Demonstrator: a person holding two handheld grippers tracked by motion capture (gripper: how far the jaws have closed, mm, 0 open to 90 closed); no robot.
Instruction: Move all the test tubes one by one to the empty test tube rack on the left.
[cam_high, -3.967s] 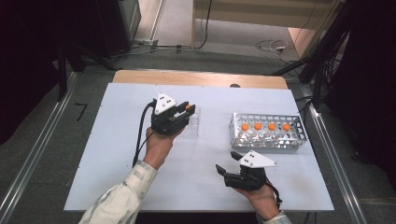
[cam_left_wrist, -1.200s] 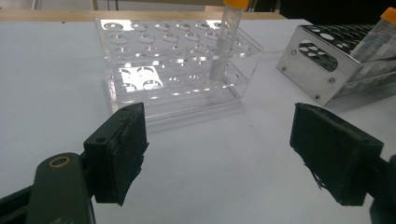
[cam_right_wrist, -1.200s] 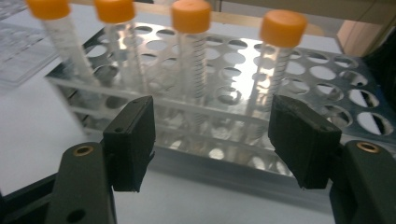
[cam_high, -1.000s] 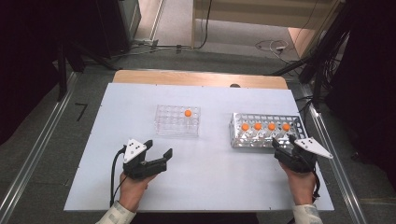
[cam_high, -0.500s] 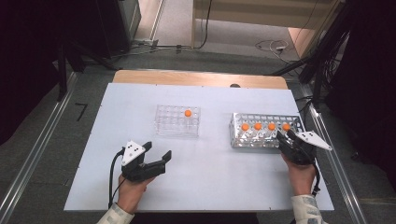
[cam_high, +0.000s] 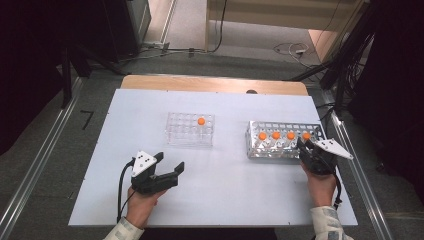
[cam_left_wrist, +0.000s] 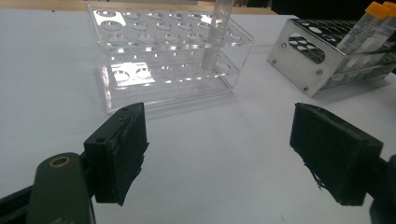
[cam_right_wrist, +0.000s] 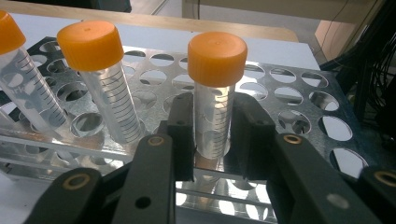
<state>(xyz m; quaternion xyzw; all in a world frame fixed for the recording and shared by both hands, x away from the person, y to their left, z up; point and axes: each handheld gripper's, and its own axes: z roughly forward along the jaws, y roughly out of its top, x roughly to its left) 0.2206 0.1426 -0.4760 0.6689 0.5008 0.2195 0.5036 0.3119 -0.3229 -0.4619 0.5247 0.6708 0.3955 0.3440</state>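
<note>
A clear acrylic rack (cam_high: 190, 129) stands mid-table and holds one orange-capped tube (cam_high: 201, 121). To its right, a metal rack (cam_high: 285, 140) carries several orange-capped tubes. My right gripper (cam_high: 306, 146) reaches into that rack's right end. Its jaws are shut on the rightmost tube (cam_right_wrist: 215, 93), one pad pressing each side below the cap. That tube stands upright in its hole. My left gripper (cam_high: 170, 161) rests open near the front left of the table. Nothing is between its pads (cam_left_wrist: 123, 154), and the clear rack (cam_left_wrist: 163, 60) is ahead of it.
The white table (cam_high: 225, 200) has bare room between the two hands. The metal rack (cam_right_wrist: 299, 93) has many vacant holes behind and right of the gripped tube. Two more tubes (cam_right_wrist: 100, 79) stand close to its left. Cables and dark stands lie beyond the table.
My left gripper has drawn back from the clear rack to the front left, leaving a tube there. My right gripper has moved from the front centre to the metal rack and closed on the rightmost tube.
</note>
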